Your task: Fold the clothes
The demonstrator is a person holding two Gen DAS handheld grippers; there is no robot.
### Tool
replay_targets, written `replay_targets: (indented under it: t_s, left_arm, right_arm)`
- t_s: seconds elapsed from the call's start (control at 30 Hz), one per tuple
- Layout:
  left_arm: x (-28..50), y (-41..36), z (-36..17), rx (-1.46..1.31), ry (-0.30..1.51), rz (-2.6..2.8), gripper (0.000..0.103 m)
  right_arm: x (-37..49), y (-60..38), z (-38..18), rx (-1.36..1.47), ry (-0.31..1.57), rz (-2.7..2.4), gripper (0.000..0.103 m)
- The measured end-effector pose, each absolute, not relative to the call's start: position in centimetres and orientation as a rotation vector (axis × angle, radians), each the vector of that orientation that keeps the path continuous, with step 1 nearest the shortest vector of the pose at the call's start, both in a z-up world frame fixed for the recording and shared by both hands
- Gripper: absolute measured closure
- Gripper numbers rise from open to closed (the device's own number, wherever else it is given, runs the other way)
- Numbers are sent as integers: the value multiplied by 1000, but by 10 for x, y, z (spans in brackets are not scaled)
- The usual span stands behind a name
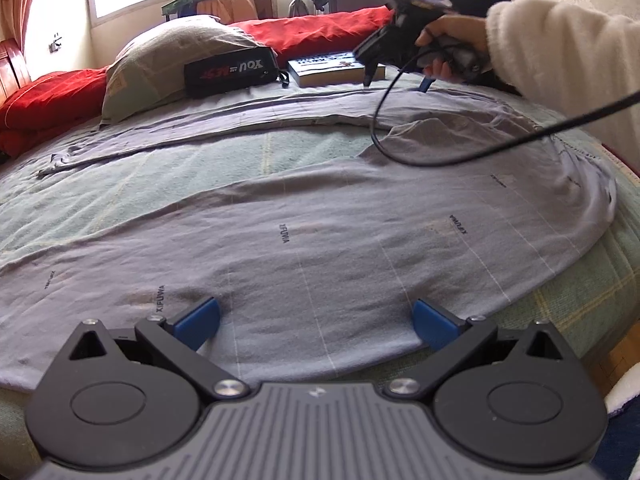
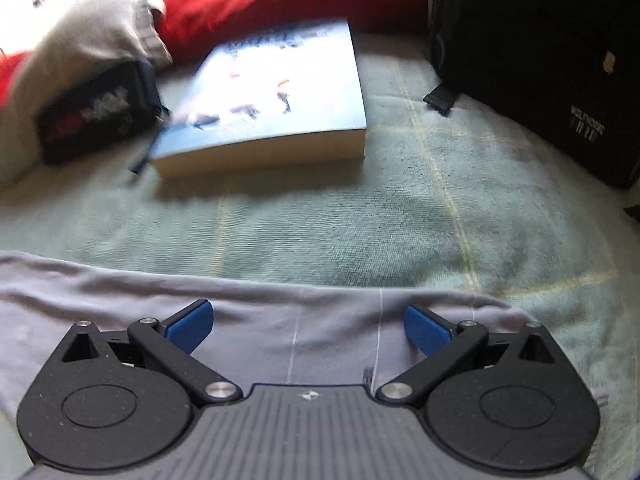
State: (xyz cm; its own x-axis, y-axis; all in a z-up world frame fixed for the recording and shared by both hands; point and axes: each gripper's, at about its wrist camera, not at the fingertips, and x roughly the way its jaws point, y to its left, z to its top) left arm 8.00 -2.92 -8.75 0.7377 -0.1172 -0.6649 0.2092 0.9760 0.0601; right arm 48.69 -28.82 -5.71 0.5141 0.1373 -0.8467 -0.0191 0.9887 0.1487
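Observation:
A pair of grey-lilac trousers (image 1: 320,224) with thin white lines and small "XIFUWA" prints lies spread on a pale green bed cover (image 1: 200,168), its two legs running off to the left. My left gripper (image 1: 316,320) hovers open over the near leg's edge, blue pads wide apart, nothing between them. The right gripper (image 1: 396,76), held by a hand in a cream sleeve, sits at the far side over the other leg. In the right wrist view the right gripper (image 2: 308,326) is open above the grey fabric (image 2: 280,312), close to its far edge.
A book (image 2: 276,92) lies just beyond the trousers, with a black pouch (image 1: 230,72) and a pillow (image 1: 168,56) to its left. Red bedding (image 1: 312,28) runs behind them. A black bag (image 2: 540,60) stands at the far right. A black cable (image 1: 400,152) trails across the cloth.

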Motion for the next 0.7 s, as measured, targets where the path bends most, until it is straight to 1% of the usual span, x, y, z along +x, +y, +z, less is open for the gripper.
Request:
replay_targets:
  t_s: [0.23, 0.4, 0.53, 0.7]
  left_arm:
    - [78, -31, -88, 142, 714, -167, 1]
    - [75, -33, -88, 146, 708, -153, 1]
    - [73, -32, -87, 143, 710, -149, 1]
    - [72, -32, -86, 145, 714, -142, 1]
  right_arm:
    - [412, -298, -33, 175, 1118, 258, 0]
    - [375, -302, -51, 231, 1195, 322, 0]
    - [368, -318, -64, 288, 1167, 310, 0]
    - [352, -338, -47, 335, 1117, 290, 0]
